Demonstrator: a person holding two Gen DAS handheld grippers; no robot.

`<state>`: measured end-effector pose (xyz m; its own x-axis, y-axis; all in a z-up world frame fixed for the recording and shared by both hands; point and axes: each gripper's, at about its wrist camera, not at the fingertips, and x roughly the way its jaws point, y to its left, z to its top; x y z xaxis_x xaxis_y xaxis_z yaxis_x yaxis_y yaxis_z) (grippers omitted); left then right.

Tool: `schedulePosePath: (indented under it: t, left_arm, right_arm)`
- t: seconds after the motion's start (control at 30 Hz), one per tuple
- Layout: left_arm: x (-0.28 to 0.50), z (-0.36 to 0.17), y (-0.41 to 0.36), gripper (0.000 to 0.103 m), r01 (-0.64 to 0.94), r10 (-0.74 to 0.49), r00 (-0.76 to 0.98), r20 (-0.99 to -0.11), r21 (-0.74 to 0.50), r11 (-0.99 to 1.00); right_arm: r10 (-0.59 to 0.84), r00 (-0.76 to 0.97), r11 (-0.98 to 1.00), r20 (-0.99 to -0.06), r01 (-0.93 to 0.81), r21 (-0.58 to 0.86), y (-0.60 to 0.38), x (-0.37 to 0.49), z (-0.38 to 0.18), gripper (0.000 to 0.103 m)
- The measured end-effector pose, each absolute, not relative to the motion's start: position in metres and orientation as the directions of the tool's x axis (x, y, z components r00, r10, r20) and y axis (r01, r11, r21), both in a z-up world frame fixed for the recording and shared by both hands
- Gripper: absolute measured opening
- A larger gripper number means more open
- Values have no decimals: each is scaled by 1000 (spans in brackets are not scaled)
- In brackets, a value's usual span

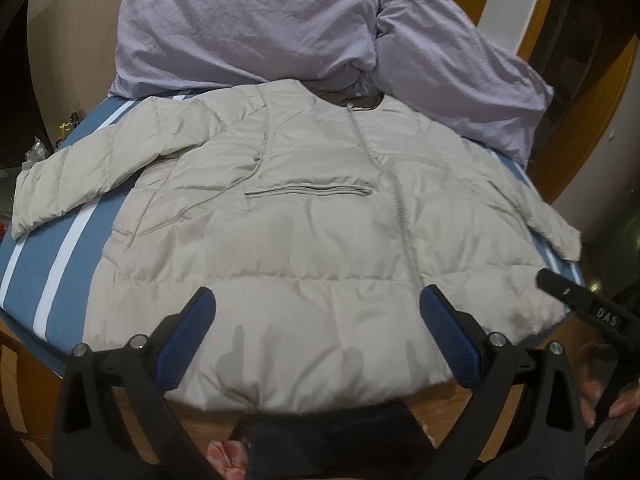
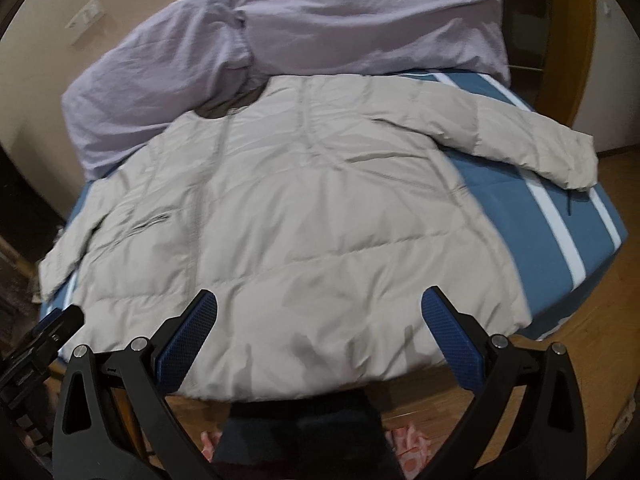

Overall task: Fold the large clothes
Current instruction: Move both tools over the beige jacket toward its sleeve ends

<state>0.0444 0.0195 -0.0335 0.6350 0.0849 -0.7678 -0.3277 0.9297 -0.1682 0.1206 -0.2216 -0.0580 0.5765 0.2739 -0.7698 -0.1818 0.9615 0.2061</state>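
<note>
Since the beige puffer jacket [image 1: 304, 216] lies spread flat on the striped bed [image 1: 80, 248] just ahead of both tools, neither has anything in its grip: the left gripper [image 1: 318, 312] and right gripper [image 2: 320, 312] hang spread wide over the hem. Best to pinch a sleeve [image 2: 540, 148] near its cuff and carry it across the chest without dragging the body

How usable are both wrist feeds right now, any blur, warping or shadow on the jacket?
Left wrist: jacket fairly sharp, dim warm light, fisheye bends the bed edges, soft finger shadows near the hem by the open left gripper. Right wrist: slight motion smear on the jacket and stripes, corners vignetted black, right gripper open and crisp.
</note>
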Motion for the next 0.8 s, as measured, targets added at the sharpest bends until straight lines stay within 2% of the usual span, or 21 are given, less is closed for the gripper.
schedulePosePath:
  t: [0.47, 0.8]
  left_arm:
    - [103, -48, 43, 101, -381, 251, 619, -744, -4, 925]
    - [136, -84, 65, 101, -435, 290, 548, -785, 29, 900]
  right_arm:
    - [69, 609, 998, -790, -39, 58, -248, 174, -77, 102]
    - [-81, 624, 995, -777, 91, -31, -294, 227, -89, 102]
